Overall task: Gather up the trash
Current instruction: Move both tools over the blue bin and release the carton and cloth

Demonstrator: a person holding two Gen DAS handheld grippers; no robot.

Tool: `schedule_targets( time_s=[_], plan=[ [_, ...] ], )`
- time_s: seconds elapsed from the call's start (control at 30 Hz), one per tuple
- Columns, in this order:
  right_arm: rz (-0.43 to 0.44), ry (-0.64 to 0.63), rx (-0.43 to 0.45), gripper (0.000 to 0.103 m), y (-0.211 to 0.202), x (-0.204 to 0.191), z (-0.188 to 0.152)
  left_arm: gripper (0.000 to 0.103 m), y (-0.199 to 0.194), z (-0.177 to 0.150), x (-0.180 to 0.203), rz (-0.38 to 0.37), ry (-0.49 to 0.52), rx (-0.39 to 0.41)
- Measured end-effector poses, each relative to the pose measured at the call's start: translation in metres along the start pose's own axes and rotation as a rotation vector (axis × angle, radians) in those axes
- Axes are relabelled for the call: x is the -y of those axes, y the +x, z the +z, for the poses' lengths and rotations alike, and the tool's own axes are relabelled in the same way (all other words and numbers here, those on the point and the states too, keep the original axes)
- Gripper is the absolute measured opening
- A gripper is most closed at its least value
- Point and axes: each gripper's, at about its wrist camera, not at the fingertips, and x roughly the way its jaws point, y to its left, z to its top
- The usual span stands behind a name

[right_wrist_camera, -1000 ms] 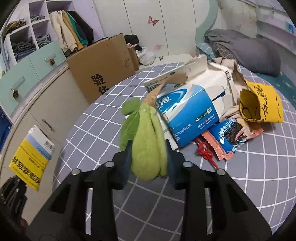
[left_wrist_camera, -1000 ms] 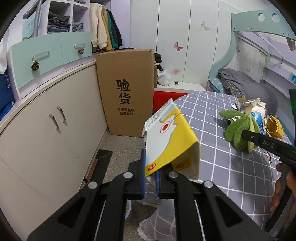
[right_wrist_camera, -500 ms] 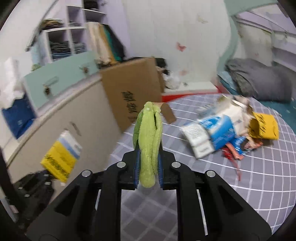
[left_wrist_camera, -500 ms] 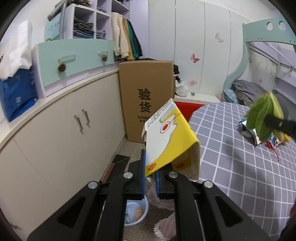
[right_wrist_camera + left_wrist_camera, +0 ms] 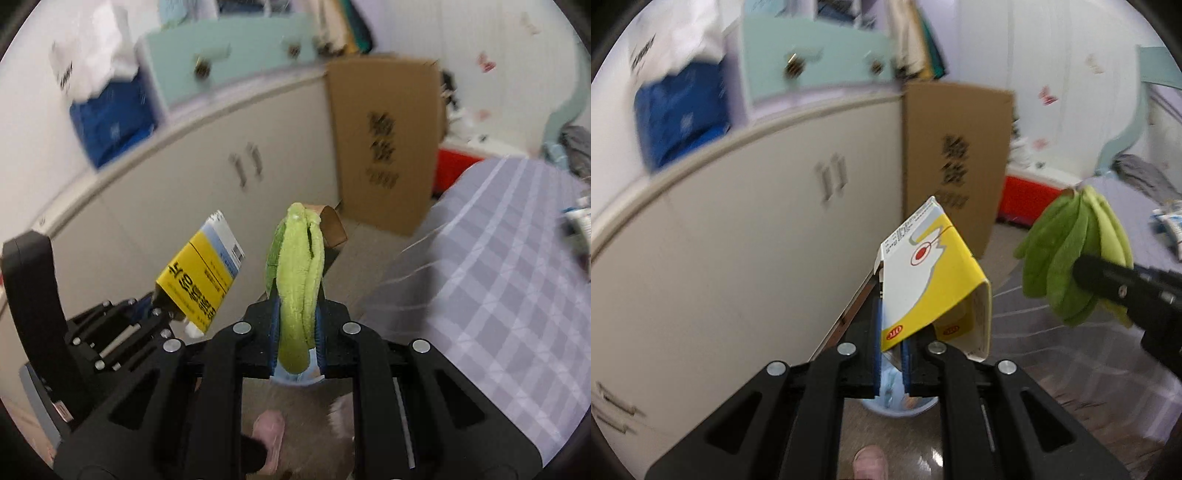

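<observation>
Above the bin, left wrist view: the left hand-held gripper (image 5: pixel 891 354) pinches the yellow box (image 5: pixel 932 284) by its lower edge, jaws narrow; the pale blue bin (image 5: pixel 899 406) shows just below the fingertips.
Beside the bin, same view: the right hand-held gripper (image 5: pixel 1100 286) carries the green plush leaf (image 5: pixel 1067 258), right of the box.
Over the bin, right wrist view: jaws clamped on the plush leaf, which stands upright; the bin's rim (image 5: pixel 297 380) peeks out beneath.
Pose: both tools tilt downward, side by side.
Doing it well: centre each piece over the bin's mouth before letting go; the light box could catch the rim.
</observation>
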Motion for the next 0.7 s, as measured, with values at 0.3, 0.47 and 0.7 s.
schedule_targets(
  time_s=[0.3,0.47,0.7],
  plan=[
    [0.017,-0.059,-0.201,0.043,0.133,-0.032,-0.027,0.008,0.078,-0.031,-0.061,0.094,-0.058,-0.172],
    [-0.039,-0.103,-0.239,0.072,0.174,-0.035,-0.032,0.008,0.114,-0.042,-0.071,0.093,-0.067,-0.252],
    [-0.102,-0.089,-0.230,0.072,0.174,-0.027,-0.042,0.008,0.134,-0.051,-0.056,0.045,-0.047,-0.299]
  ],
)
